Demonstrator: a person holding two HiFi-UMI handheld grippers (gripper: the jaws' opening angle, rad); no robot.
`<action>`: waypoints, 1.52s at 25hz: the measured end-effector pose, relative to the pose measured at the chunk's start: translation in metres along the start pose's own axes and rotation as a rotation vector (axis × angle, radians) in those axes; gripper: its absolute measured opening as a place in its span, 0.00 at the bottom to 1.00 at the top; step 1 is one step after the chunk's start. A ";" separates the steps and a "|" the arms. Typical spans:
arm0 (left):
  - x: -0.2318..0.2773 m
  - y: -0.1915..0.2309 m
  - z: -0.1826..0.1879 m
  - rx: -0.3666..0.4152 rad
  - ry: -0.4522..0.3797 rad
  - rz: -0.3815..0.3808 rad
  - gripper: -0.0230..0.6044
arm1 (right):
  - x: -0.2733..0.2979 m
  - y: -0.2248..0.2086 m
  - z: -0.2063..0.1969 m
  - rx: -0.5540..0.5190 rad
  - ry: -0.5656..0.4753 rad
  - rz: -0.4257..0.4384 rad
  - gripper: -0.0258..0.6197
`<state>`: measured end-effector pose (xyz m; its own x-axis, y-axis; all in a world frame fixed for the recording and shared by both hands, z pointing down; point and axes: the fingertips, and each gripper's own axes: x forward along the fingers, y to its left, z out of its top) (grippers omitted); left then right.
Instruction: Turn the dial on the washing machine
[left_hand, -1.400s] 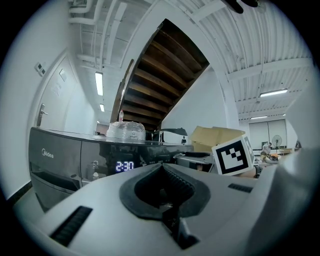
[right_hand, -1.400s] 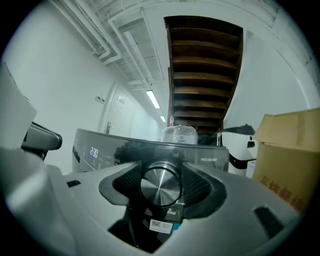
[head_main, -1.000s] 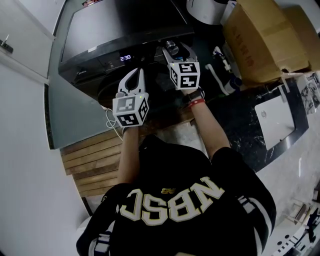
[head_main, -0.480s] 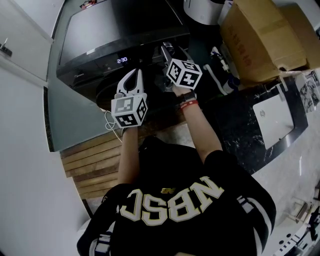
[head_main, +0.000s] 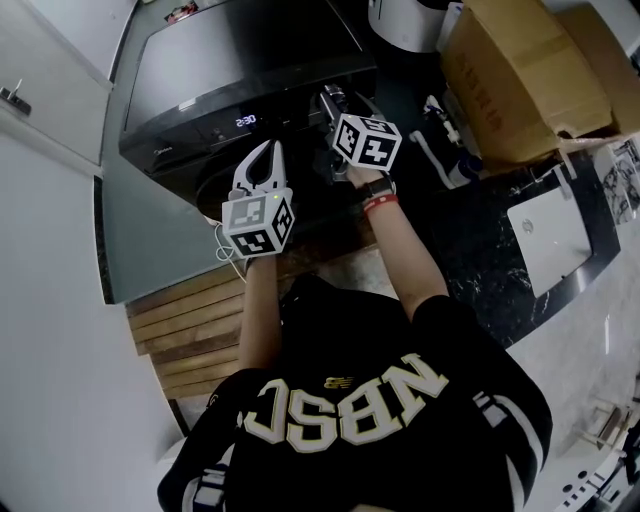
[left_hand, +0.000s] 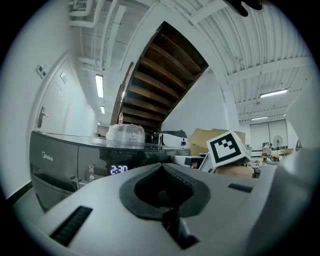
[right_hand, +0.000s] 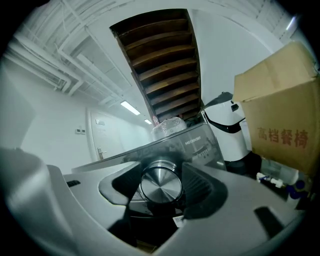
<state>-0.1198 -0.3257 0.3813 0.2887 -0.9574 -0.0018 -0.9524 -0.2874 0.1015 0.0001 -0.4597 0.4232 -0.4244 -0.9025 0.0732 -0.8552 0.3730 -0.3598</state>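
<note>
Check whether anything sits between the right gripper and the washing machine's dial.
Nothing visible does. The right gripper is at the dial. In the right gripper view the silver knob sits directly between the two jaws, which close against its sides, and nothing else is in the gap.

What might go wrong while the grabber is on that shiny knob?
1. The dial is smooth metal, so the right gripper clamped on it might slip instead of turning it.
2. The shut left gripper hangs near the lit display; a drift forward might bump it.
</note>
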 end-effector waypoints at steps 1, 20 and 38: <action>-0.002 0.000 0.000 0.002 0.001 0.003 0.06 | 0.001 0.000 -0.001 0.008 0.000 0.005 0.45; -0.020 0.003 0.004 0.019 -0.003 0.019 0.06 | -0.001 -0.017 -0.004 0.524 -0.058 -0.018 0.45; -0.050 0.003 -0.002 0.033 0.010 0.063 0.06 | -0.097 0.005 0.020 -0.206 -0.020 0.008 0.27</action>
<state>-0.1368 -0.2791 0.3835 0.2292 -0.9733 0.0136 -0.9713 -0.2278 0.0680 0.0426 -0.3741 0.3957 -0.4272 -0.9027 0.0517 -0.8954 0.4145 -0.1625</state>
